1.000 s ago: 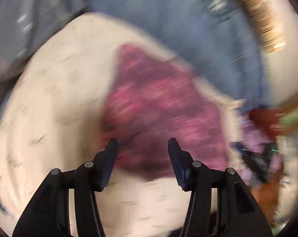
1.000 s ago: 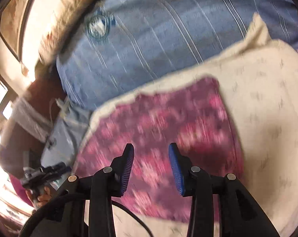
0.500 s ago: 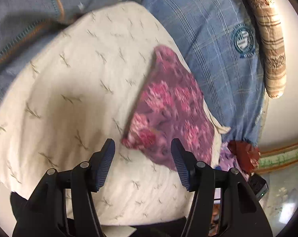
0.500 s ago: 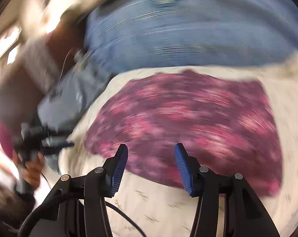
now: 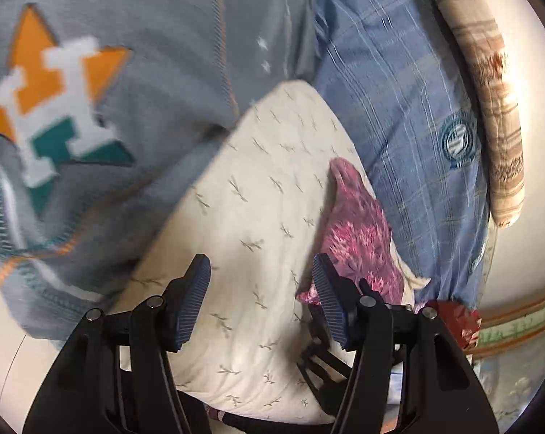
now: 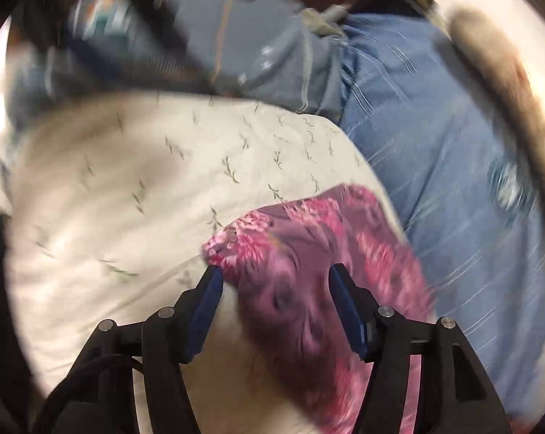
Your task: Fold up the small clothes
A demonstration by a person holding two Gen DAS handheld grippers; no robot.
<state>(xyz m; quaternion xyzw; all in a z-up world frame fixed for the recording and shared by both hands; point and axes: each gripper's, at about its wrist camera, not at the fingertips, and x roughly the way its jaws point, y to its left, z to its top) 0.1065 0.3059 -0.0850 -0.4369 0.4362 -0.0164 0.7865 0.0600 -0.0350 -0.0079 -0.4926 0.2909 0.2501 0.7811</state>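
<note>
A small purple-pink floral cloth [image 5: 359, 238] lies on a cream pillow [image 5: 258, 217] with a leaf print. My left gripper [image 5: 261, 300] is open and empty above the pillow, with the cloth just right of its right finger. In the right wrist view the cloth [image 6: 308, 253] lies directly ahead on the pillow [image 6: 127, 199]. My right gripper [image 6: 276, 311] is open, its jaws either side of the cloth's near part; the view is blurred and I cannot tell if they touch it.
A grey blanket [image 5: 109, 90] with an orange star logo lies left and behind the pillow. A blue striped sheet [image 5: 417, 126] lies to the right, with a beige striped bolster [image 5: 489, 108] along its far edge. Part of the right gripper's black frame [image 5: 323, 354] shows low down.
Both grippers have swung left. The cloth has slid to the right in the left wrist view. The right gripper has come closer to the cloth, which now lies between its jaws.
</note>
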